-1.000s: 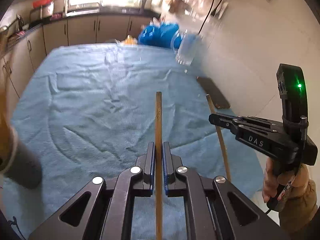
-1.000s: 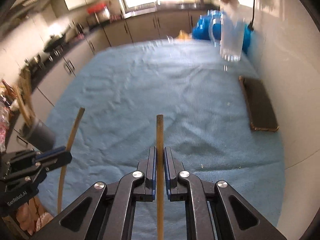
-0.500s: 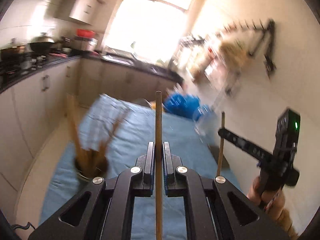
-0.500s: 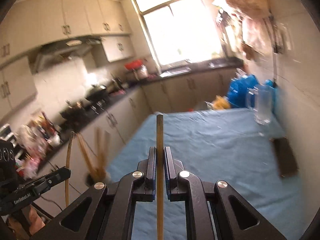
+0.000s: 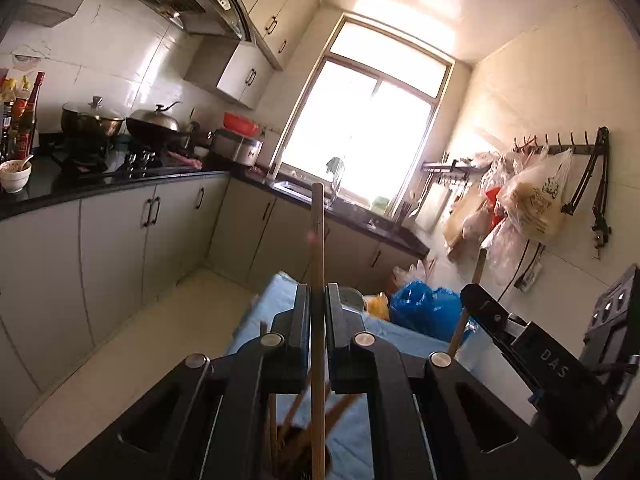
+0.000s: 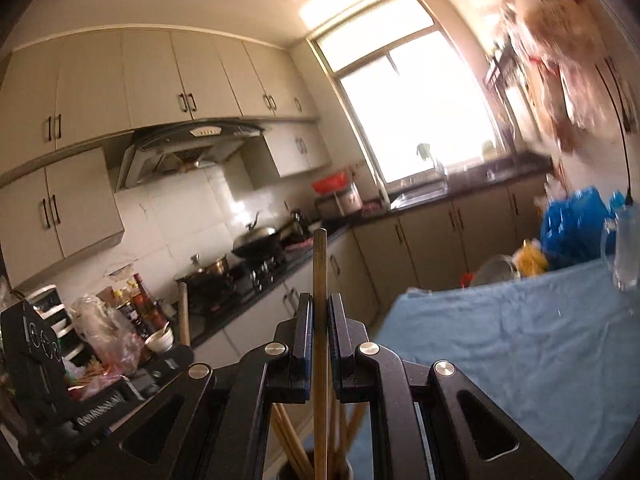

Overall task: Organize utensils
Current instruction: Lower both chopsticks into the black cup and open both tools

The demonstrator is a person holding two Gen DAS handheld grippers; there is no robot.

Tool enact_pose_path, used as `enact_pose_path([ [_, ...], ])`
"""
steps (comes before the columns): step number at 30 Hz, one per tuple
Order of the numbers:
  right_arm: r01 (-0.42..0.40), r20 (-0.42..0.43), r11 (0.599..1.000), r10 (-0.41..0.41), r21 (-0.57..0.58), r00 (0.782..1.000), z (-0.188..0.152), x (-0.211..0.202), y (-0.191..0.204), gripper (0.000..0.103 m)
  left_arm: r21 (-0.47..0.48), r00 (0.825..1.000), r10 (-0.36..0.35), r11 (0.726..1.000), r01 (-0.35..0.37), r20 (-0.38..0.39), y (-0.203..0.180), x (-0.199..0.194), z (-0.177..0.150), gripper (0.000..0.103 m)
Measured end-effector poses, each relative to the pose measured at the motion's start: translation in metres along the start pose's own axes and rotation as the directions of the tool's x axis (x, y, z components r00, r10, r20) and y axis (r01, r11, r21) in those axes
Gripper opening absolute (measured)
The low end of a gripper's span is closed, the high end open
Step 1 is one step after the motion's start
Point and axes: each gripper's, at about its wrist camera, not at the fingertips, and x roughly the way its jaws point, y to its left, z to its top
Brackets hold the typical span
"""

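In the left wrist view my left gripper (image 5: 318, 294) is shut on a wooden chopstick (image 5: 318, 236) that stands upright between the jaws. Just below it, a dark holder with several chopsticks (image 5: 290, 416) sits on the blue cloth (image 5: 400, 336). To the right, my right gripper (image 5: 470, 300) holds a second chopstick (image 5: 478, 270). The right wrist view shows my right gripper (image 6: 320, 306) shut on its chopstick (image 6: 320, 264), with the holder's chopsticks (image 6: 292, 440) underneath. My left gripper (image 6: 182, 356) is at the left with its chopstick (image 6: 183, 312).
The blue cloth (image 6: 520, 344) covers the table to the right. A clear glass jug (image 6: 626, 248) and a blue bag (image 6: 572, 224) stand at its far end by the wall. Kitchen counters with pots (image 6: 256, 240) run along the left, across a strip of floor.
Both grippers have risen and tipped up from facing the table to nearly level, each still clamping its chopstick. The holder with chopsticks has come into view beneath both.
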Motion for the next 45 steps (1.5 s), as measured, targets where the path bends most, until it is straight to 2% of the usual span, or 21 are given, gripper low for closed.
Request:
enact_pose_path([
  [10, 0.036, 0.001, 0.999, -0.036, -0.018, 0.999, -0.020, 0.047, 0.004, 0.008, 0.017, 1.000, 0.013, 1.000, -0.013, 0.015, 0.012, 0.053, -0.022, 0.006],
  [15, 0.057, -0.022, 0.997, -0.058, -0.050, 0.998, -0.031, 0.059, 0.000, 0.008, 0.032, 1.000, 0.023, 0.999, -0.022, -0.021, 0.017, 0.067, -0.033, 0.006],
  [28, 0.084, -0.062, 0.993, -0.089, -0.089, 0.994, -0.048, 0.050, -0.004, 0.009, 0.049, 0.998, 0.030, 0.998, -0.027, -0.062, 0.018, 0.056, -0.051, 0.007],
  [29, 0.082, -0.064, 0.993, -0.088, -0.089, 0.994, -0.049, 0.049, -0.004, 0.012, 0.047, 0.998, 0.031, 0.999, -0.028, -0.061, 0.018, 0.054, -0.051, 0.008],
  [30, 0.081, -0.065, 0.993, -0.087, -0.090, 0.994, -0.049, 0.048, -0.004, 0.022, 0.046, 0.998, 0.035, 0.998, -0.032, -0.061, 0.019, 0.051, -0.050, 0.009],
  [31, 0.080, -0.065, 0.993, -0.086, -0.091, 0.994, -0.049, 0.046, -0.003, 0.029, 0.046, 0.997, 0.042, 0.998, -0.039, -0.060, 0.019, 0.048, -0.050, 0.014],
  [32, 0.080, -0.062, 0.993, -0.086, -0.089, 0.994, -0.049, 0.044, -0.003, 0.044, 0.044, 0.997, 0.049, 0.998, -0.046, -0.057, 0.019, 0.045, -0.050, 0.022],
  [33, 0.081, -0.055, 0.993, -0.086, -0.086, 0.995, -0.048, 0.041, -0.003, 0.050, 0.044, 0.997, 0.055, 0.998, -0.052, -0.053, 0.019, 0.042, -0.049, 0.025],
  [37, 0.092, -0.029, 0.993, -0.095, -0.078, 0.995, -0.043, 0.027, -0.003, 0.053, 0.054, 0.995, 0.095, 0.994, -0.094, -0.026, 0.017, 0.023, -0.046, 0.035],
  [39, 0.102, -0.015, 0.992, -0.103, -0.072, 0.995, -0.041, 0.018, -0.004, 0.062, 0.053, 0.994, 0.107, 0.993, -0.106, -0.017, 0.016, 0.013, -0.044, 0.044],
  [45, 0.152, 0.005, 0.986, -0.152, -0.073, 0.988, -0.043, -0.013, -0.015, 0.072, 0.060, 0.986, 0.165, 0.984, -0.165, 0.009, 0.011, -0.017, -0.048, 0.059],
])
